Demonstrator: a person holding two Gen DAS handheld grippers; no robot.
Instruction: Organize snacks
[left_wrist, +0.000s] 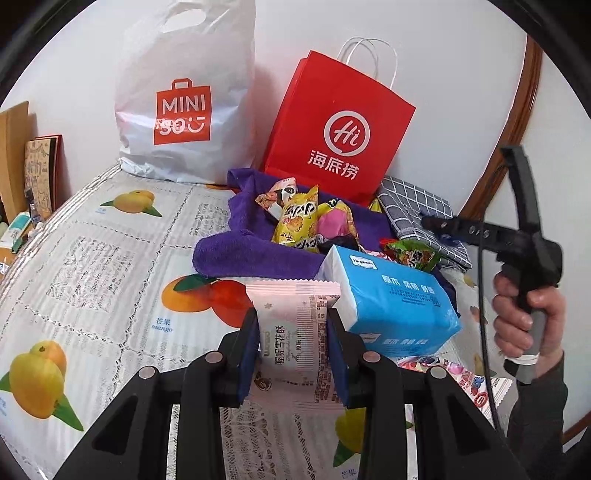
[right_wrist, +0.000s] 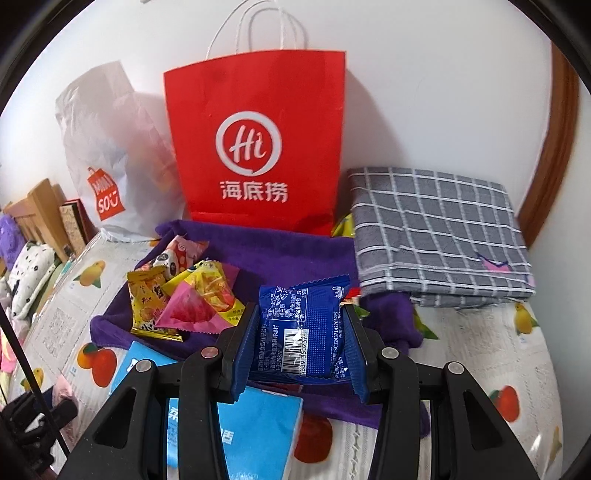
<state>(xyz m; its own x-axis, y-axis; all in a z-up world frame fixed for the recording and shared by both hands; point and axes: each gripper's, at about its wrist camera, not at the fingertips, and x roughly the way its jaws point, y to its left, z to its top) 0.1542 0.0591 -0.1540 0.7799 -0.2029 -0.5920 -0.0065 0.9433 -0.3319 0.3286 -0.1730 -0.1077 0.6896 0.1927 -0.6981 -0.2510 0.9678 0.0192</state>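
your left gripper (left_wrist: 293, 354) is clenched on a pale pink snack packet (left_wrist: 295, 332), pads pressing both its sides, and holds it above the fruit-print tablecloth (left_wrist: 92, 258). your right gripper (right_wrist: 299, 347) grips a dark blue snack packet (right_wrist: 303, 328) the same way, held over the purple towel (right_wrist: 295, 258). both jaws are grasping, neither released.

more snacks lie on that towel: a yellow packet (right_wrist: 146, 302) and a pink triangular one (right_wrist: 188, 314) overlapping it, with the red paper bag (right_wrist: 255, 147) standing just behind and the white plastic bag (right_wrist: 110, 155) beside it. a blue tissue pack (left_wrist: 391, 302) sits near the towel's front edge, and a folded grey checked cloth (right_wrist: 436, 236) lies to the right.

you look to be mid-carry, each hand with one packet and neither yet put down. where they belong isn't clear; the pile on the towel seems likeliest. next you'd need to bring each packet low over its spot before letting go, clear of the tissue pack.
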